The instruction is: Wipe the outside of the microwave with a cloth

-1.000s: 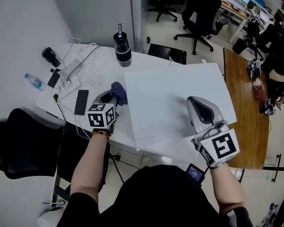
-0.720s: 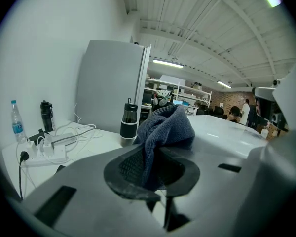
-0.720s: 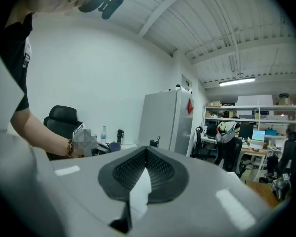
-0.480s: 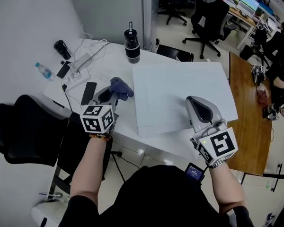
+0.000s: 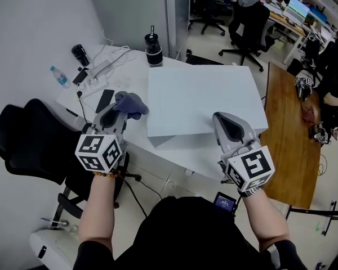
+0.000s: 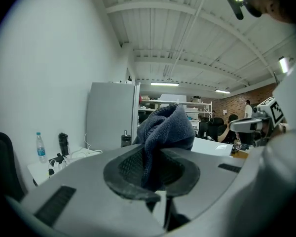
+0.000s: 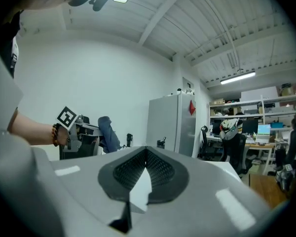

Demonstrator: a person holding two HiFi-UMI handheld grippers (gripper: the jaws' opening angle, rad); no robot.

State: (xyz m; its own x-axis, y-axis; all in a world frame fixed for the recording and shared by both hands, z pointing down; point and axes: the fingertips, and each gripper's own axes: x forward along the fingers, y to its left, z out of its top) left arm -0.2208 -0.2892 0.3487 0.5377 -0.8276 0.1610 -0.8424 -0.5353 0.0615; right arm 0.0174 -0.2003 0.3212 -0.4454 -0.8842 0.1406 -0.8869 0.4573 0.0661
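The white microwave (image 5: 203,97) stands on a white table, and I see its flat top from above. My left gripper (image 5: 117,112) is at the microwave's left edge, shut on a bunched dark blue cloth (image 5: 130,103). In the left gripper view the cloth (image 6: 165,130) rises out from between the pads of the left gripper (image 6: 155,174). My right gripper (image 5: 224,120) hovers over the microwave's near right corner. In its own view the right gripper (image 7: 146,152) has its tips together and nothing between them. That view also shows the cloth (image 7: 108,134) off to the left.
A black tumbler (image 5: 152,49) stands behind the microwave. A water bottle (image 5: 59,76), power strip (image 5: 98,69), phone (image 5: 105,100) and cables lie on the table's left part. A black chair (image 5: 28,145) is at the left, and a wooden table (image 5: 287,128) at the right.
My left gripper has risen with the cloth still in it and now sits higher beside the microwave's left edge. My right gripper has shifted a little to the left.
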